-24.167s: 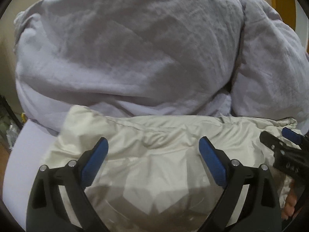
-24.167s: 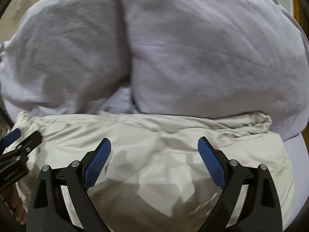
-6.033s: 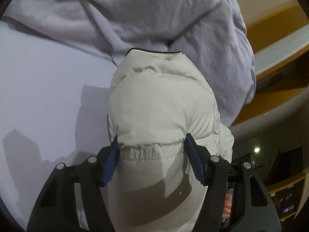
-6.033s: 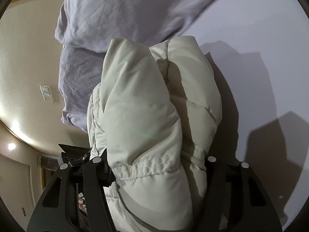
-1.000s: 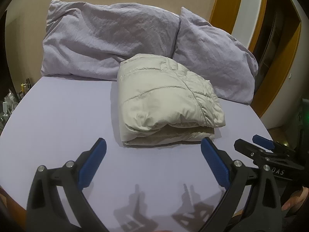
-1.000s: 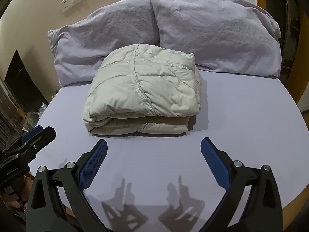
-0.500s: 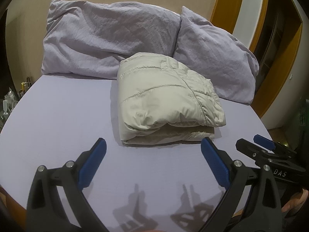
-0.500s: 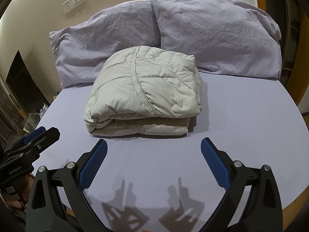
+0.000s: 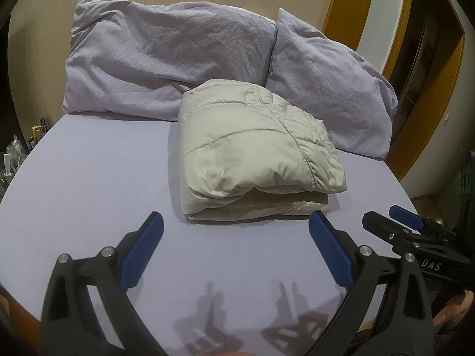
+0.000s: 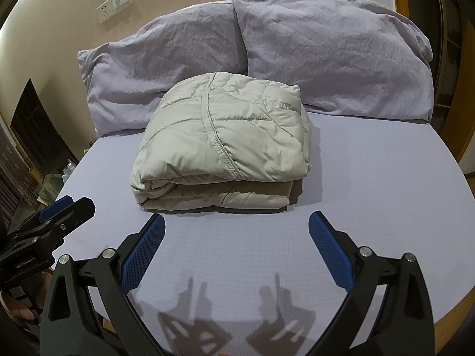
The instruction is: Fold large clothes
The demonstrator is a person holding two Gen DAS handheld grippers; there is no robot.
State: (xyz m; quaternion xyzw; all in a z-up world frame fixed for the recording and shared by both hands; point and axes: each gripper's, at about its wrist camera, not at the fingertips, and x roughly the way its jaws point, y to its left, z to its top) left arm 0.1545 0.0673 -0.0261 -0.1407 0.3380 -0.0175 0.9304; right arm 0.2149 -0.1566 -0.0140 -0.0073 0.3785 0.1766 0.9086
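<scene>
A cream quilted puffer jacket [image 9: 252,154] [image 10: 225,145] lies folded into a thick rectangular bundle in the middle of the lilac bed sheet [image 9: 89,184] [image 10: 386,195]. My left gripper [image 9: 236,231] hovers open over the near part of the bed, short of the jacket, with nothing between its blue pads. My right gripper [image 10: 236,230] is likewise open and empty, just in front of the bundle. Each gripper shows at the edge of the other's view: the right one [image 9: 397,225], the left one [image 10: 63,209].
Two lilac pillows [image 9: 166,59] [image 10: 335,53] lean on the beige wall behind the jacket. A wall switch plate [image 10: 115,0] sits above them. A wooden door frame [image 9: 350,9] stands at the right. Small clutter [image 9: 12,154] lies off the bed's left side.
Six seconds ago both grippers were shut on the folded jacket; now they are open and pulled back to the near bed edge. Over the last second little has moved.
</scene>
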